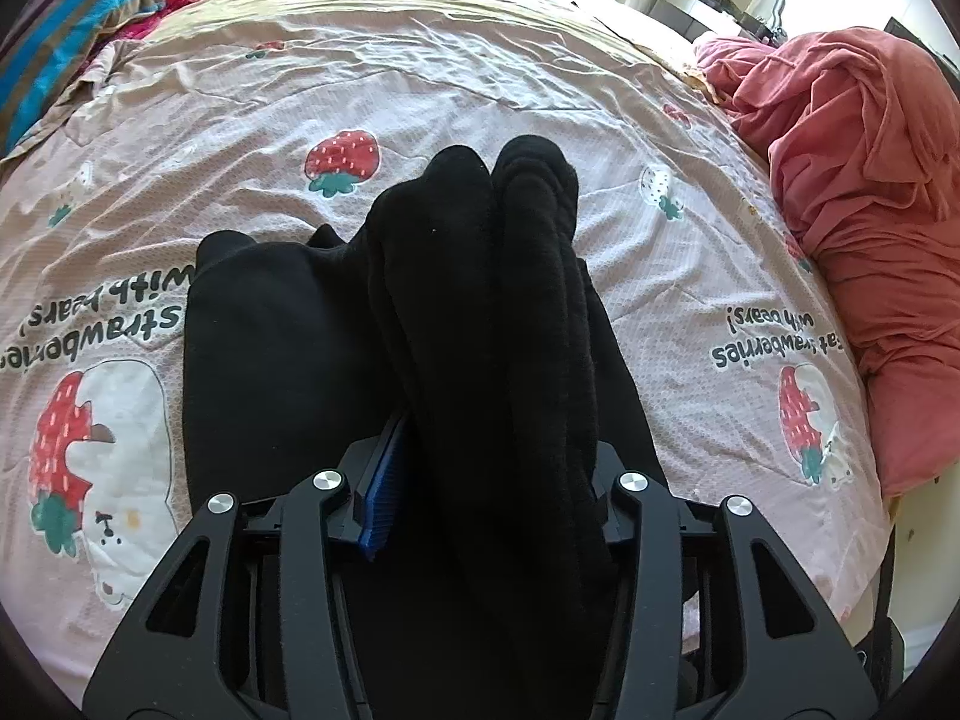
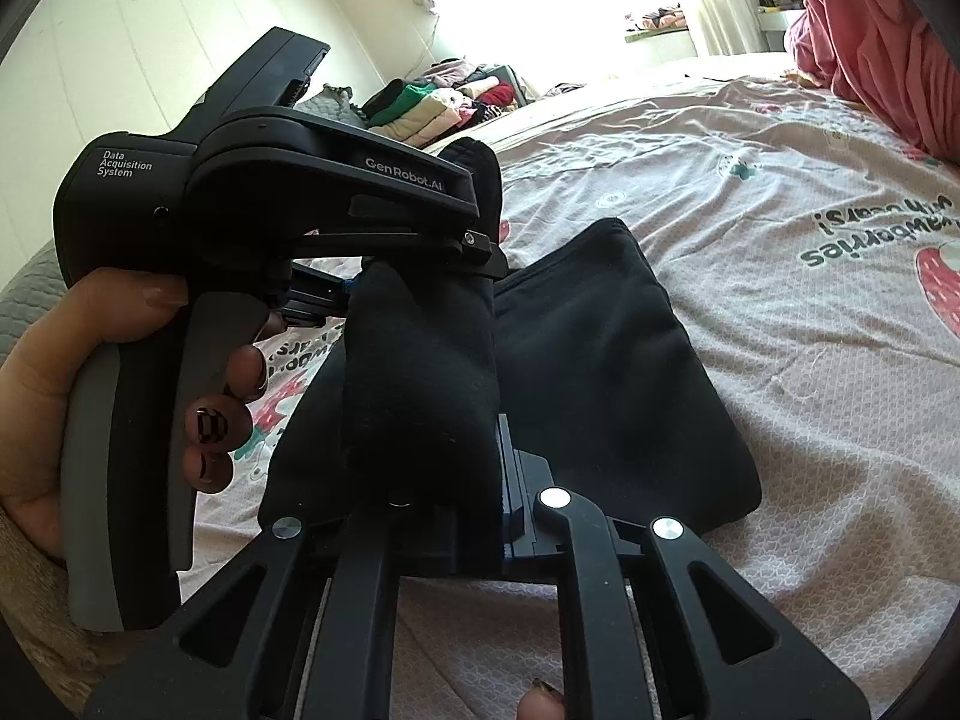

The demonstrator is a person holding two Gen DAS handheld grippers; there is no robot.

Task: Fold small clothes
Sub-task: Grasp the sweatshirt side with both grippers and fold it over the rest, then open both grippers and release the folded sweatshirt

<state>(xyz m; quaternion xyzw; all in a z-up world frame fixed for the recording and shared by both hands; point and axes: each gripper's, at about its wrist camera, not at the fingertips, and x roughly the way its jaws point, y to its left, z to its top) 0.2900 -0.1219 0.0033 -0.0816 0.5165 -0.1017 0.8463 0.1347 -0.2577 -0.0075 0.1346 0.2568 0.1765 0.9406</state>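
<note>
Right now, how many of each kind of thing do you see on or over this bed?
Grippers: 2, the left gripper and the right gripper, the fingers of each shut on cloth.
Black clothing: 2, the held bundle and the flat piece.
Red blanket: 1.
Total: 5.

My left gripper (image 1: 489, 420) is clamped on a thick bunched black fleece garment (image 1: 480, 300), which drapes ahead over the pink strawberry-print quilted bedspread (image 1: 480, 84); a crumpled coral-red blanket (image 1: 852, 192) lies far right.

One black garment (image 1: 288, 360), two grippers (image 1: 486, 468) (image 2: 456, 498), one red blanket (image 1: 870, 180).
</note>
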